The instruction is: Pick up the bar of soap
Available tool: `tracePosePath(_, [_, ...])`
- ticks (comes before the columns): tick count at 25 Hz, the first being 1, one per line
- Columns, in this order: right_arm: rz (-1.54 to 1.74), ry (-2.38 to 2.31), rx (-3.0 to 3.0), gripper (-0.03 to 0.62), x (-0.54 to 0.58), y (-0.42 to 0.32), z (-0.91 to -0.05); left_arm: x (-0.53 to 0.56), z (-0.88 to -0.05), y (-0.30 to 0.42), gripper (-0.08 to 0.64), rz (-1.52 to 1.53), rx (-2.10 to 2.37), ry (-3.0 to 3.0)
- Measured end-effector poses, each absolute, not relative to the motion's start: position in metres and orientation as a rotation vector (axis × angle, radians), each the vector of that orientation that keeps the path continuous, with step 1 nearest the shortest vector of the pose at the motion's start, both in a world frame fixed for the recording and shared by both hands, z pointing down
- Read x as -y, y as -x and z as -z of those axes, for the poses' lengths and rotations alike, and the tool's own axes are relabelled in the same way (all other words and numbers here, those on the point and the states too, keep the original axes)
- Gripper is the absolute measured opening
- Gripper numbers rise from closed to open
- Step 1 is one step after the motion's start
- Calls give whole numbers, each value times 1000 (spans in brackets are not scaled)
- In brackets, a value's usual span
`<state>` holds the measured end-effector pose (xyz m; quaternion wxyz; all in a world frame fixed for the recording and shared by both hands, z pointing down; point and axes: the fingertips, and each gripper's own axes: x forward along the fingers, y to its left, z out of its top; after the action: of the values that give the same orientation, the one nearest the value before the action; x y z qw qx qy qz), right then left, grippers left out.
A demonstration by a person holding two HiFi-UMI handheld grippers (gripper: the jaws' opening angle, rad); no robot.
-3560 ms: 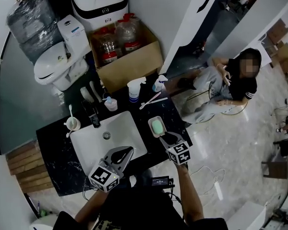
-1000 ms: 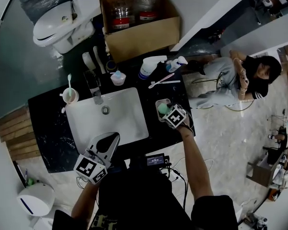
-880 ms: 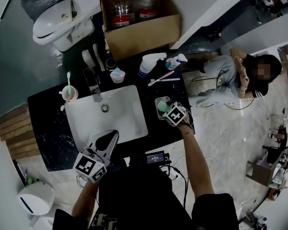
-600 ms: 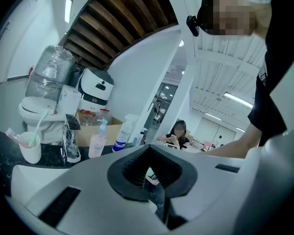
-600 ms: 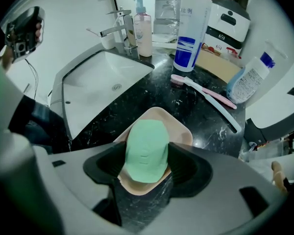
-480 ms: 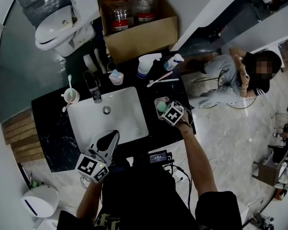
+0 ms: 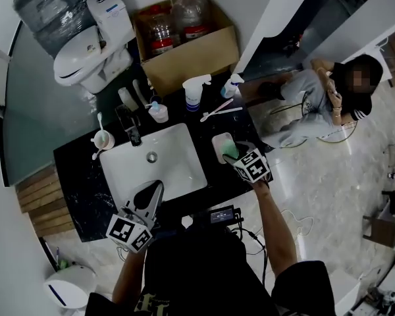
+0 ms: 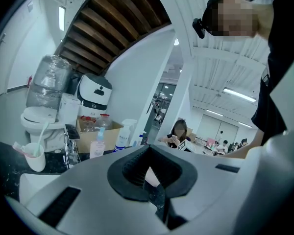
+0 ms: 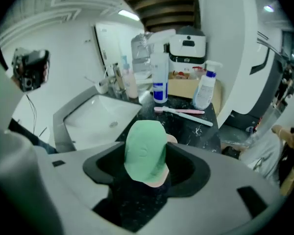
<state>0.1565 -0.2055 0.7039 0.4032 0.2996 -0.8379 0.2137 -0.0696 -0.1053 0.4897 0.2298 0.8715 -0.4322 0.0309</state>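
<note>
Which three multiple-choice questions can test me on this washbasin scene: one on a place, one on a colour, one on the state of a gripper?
1. Where does the soap dish stand?
A. on the black counter, beside the white sink
B. inside that sink
C. on the floor

2. What colour is the bar of soap?
A. red
B. black
C. green

3. How is the right gripper?
A. open and empty
B. shut on the bar of soap
C. shut on nothing

Answers:
1. A: the head view shows the dish on the dark marbled top at the sink's edge.
2. C: both the head view and the right gripper view show it pale green.
3. B: the right gripper view shows the soap clamped between the two jaws.
</note>
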Motion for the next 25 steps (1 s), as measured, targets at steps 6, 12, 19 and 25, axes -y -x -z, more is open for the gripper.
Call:
tracePosePath(6, [-708,-917,2474,258,166,-152,-601,108,-487,52,8,-99,1141,-2446])
tracePosePath(12, [-696,-1134,2674,258,124,-172,-510,112,-484,29,8,-131,1021,-2521])
tracePosePath(19, [-554,-1354,2626,258,82,-205,-458,112,-482,-4,8,-145,892,-2587])
tracePosePath(25, [-538,-1534,2580,258,55,-232,-443,111,-476,-26,8,-162,811,-2635])
